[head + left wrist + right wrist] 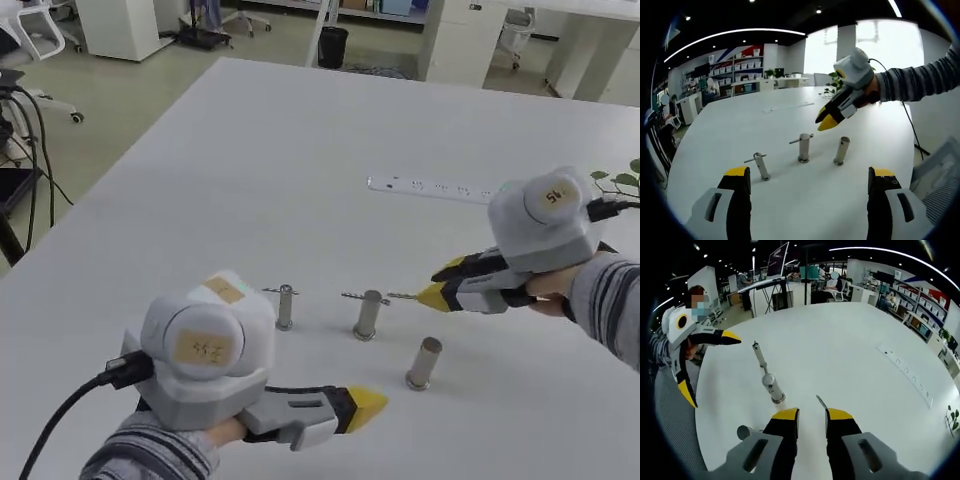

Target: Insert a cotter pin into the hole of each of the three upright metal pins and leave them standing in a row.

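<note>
Held cotter (403,296): a thin, straight metal sliver, gripped at one end between the yellow tips of the right gripper (435,295). The jaws are closed to a narrow slit on it. In the right gripper view the sliver juts forward from between the tips of that gripper (812,414). It hangs level above the table (250,180). Its free end points at the middle pin (368,315) and is close beside it; contact cannot be confirmed.

Three pins stand upright on the table. Each is a short, smooth, dull-silver cylinder.
- Left pin (285,306): small flared foot. The left cotter (272,291), a fine wire, passes crosswise through its head.
- Middle pin: same shape. The middle cotter (352,296) passes crosswise through its head.
- Near pin (424,363): plain cylinder with a bare top. It stands closer to the person, off the line of the other two.

Left gripper (365,402): low over the table, on the person's side of the pins. In the left gripper view its jaws (810,172) are spread wide with nothing between them. The fingers are black with yellow tips, and the three pins show beyond them.

Table: smooth, matt white. A power strip (430,187), long, flat and white, lies beyond the pins.
</note>
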### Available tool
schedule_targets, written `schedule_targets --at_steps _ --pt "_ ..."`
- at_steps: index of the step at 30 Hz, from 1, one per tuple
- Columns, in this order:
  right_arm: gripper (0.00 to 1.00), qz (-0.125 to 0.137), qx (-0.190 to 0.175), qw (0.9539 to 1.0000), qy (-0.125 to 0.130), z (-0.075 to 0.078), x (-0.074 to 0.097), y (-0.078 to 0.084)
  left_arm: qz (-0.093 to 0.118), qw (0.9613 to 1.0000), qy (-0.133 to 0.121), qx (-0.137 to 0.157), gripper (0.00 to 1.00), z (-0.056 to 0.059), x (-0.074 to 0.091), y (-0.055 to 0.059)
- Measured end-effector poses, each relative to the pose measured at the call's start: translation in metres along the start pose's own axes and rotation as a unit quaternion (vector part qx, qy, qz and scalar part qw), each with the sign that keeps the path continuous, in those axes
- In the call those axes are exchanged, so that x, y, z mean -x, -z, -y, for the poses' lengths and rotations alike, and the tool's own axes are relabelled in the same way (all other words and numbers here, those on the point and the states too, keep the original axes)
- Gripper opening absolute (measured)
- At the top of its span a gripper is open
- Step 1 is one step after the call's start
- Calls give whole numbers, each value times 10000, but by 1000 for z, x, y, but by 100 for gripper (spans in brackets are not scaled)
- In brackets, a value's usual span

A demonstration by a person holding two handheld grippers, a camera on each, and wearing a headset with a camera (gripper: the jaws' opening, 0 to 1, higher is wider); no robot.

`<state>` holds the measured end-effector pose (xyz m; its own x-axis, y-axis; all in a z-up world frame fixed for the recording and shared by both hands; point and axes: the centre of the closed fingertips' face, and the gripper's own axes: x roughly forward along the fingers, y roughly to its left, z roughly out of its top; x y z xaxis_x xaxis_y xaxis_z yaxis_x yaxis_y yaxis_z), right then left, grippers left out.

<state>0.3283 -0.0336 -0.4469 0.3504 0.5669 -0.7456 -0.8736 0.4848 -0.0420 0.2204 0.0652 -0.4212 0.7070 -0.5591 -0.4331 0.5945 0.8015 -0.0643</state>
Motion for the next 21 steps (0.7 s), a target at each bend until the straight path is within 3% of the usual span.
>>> schedule_targets --at_steps 1,10,21 --pt "15 -100 138 9999 -23 3 -4 3 4 10000 3 -4 97 0 0 0" --pt "13 -491 239 9981 -269 9 -27 11 -14 10000 26 44 97 0 0 1" --pt "6 -1042 573 9919 -448 23 -42 19 -70 9999 85 58 96 2 -1 4"
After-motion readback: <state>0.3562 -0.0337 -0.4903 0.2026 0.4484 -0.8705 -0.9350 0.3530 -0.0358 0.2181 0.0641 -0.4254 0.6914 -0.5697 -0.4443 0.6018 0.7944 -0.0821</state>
